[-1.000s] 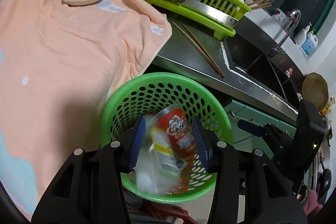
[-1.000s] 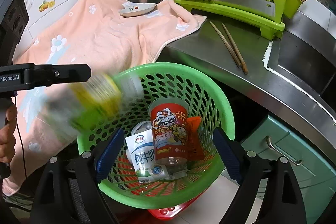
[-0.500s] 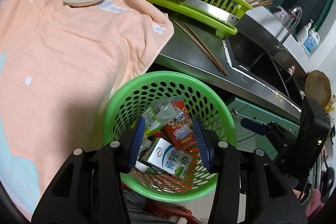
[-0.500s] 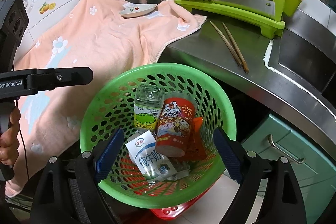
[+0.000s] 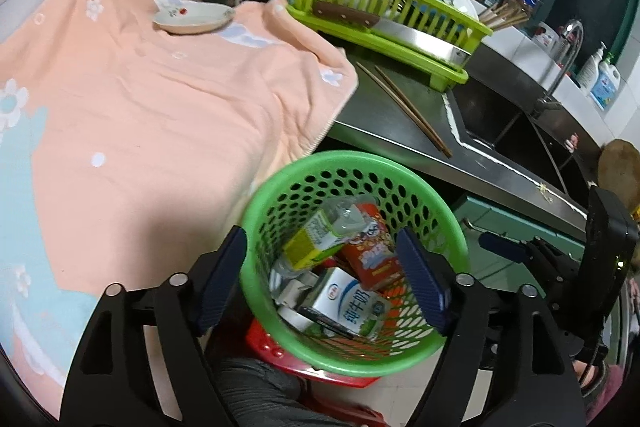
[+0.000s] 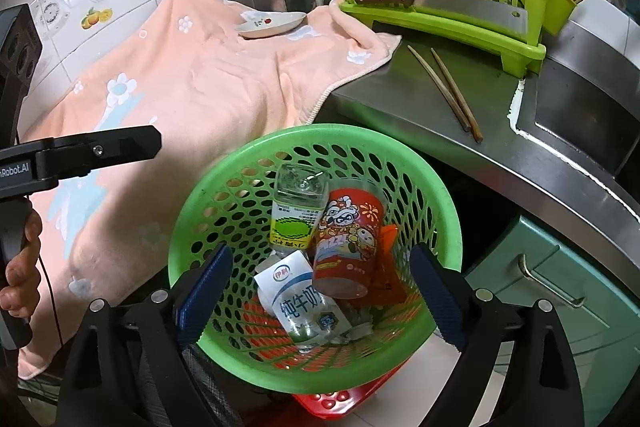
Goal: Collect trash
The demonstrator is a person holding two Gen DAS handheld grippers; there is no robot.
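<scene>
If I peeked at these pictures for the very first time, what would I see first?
First you'd see the bright green basket low in the middle, holding a red cup, a milk carton and a clear bottle. Behind it, a big peach towel covers the counter's left side, with a small dish on top.

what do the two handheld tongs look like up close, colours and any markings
Both tongs, left and right, have matte black angular frames with silver bolt heads and dark blue ribbed pads. Seen from the right wrist view, the left one carries white lettering, partly cut off, and a thin dark cable beside its handle.
</scene>
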